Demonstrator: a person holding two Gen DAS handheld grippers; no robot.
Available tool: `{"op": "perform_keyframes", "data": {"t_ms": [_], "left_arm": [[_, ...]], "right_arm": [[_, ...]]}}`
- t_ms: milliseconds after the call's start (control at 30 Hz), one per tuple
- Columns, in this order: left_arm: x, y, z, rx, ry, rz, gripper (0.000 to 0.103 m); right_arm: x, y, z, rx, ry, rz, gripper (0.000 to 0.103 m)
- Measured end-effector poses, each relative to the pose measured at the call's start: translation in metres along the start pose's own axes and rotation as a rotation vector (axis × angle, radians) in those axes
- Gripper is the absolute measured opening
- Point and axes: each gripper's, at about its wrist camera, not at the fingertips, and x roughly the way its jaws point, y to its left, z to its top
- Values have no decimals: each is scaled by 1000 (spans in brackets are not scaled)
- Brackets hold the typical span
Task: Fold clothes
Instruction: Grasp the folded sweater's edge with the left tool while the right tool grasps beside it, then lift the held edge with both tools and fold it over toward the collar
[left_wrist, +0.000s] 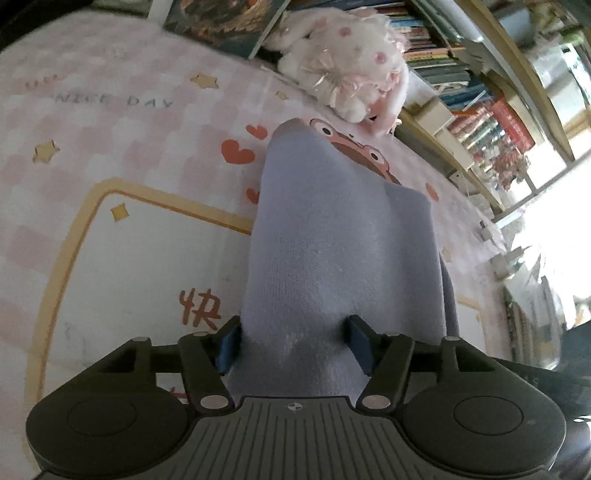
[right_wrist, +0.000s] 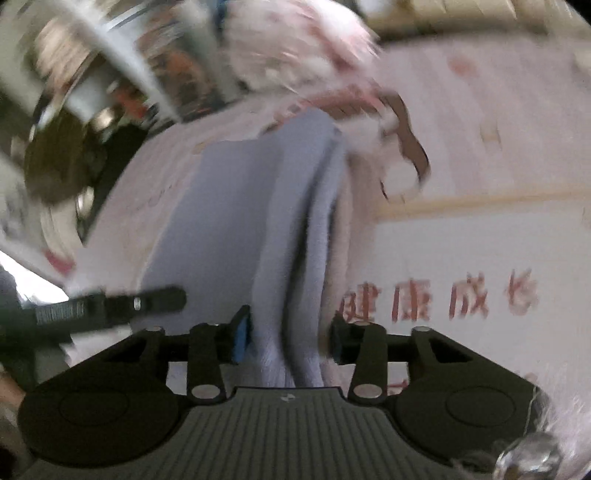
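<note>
Item: one pale lavender knit garment (left_wrist: 343, 236), lying on a pink printed mat (left_wrist: 110, 122), partly folded into a long narrow band with layers showing along one edge. Left gripper (left_wrist: 293, 345): clenched on the garment's near end, cloth bunched between its fingers; the band runs straight away from it, long axis in line with the fingers, far end reaching a brown cartoon frog print (left_wrist: 354, 147). Right gripper (right_wrist: 288, 338): grasping a stacked fold of the same garment, two or three layers pinched upright between its fingers; this view is smeared, so finer detail cannot be told. Both grippers sit at the garment's near edge, neither clearly nearer; the other gripper's finger shows at the left of the right view. Surface: soft mat with stars, hearts, a yellow border and red lettering. Room: a white and pink plush toy (left_wrist: 347, 59) at the mat's far edge, a bookshelf (left_wrist: 476, 110) beyond, bright window light to one side.
</note>
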Motion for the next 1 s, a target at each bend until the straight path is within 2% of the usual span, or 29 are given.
{"op": "perform_keyframes", "data": {"t_ms": [67, 133, 200, 267, 333, 400, 567, 633, 667, 767, 900, 967, 1000], "left_arm": [[2, 2, -2, -32, -14, -20, 65], [1, -3, -4, -3, -19, -6, 61], [-1, -12, -4, 40, -22, 21, 56], [-5, -24, -7, 95, -27, 45, 53], [-11, -37, -11, 164, -36, 66, 53], [-9, -33, -12, 141, -23, 58, 54], [-4, -20, -15, 63, 16, 32, 62], [-2, -14, -16, 32, 32, 21, 68], [-2, -13, -16, 25, 33, 18, 71], [1, -13, -15, 10, 25, 11, 74], [6, -22, -16, 27, 17, 21, 73], [5, -29, -18, 61, 9, 49, 64], [3, -32, -18, 77, 3, 58, 60]], "right_arm": [[4, -8, 4, 56, 15, 30, 45], [7, -10, 6, 68, 11, 54, 46], [8, -9, 7, 57, 14, 56, 40], [4, 2, 6, -47, -5, 25, 32], [-5, 25, 0, -238, -55, -39, 31], [-15, 41, -10, -383, -106, -83, 31], [-13, 3, -7, -169, -31, -11, 35], [-12, -5, -4, -124, -6, 5, 39], [-11, -6, -3, -110, 7, 3, 45], [-9, -13, -4, -68, 26, 14, 50], [-6, -9, -3, -87, 36, 25, 48], [-1, -2, -1, -112, 50, 29, 36], [-2, 0, -1, -122, 44, 26, 35]]}}
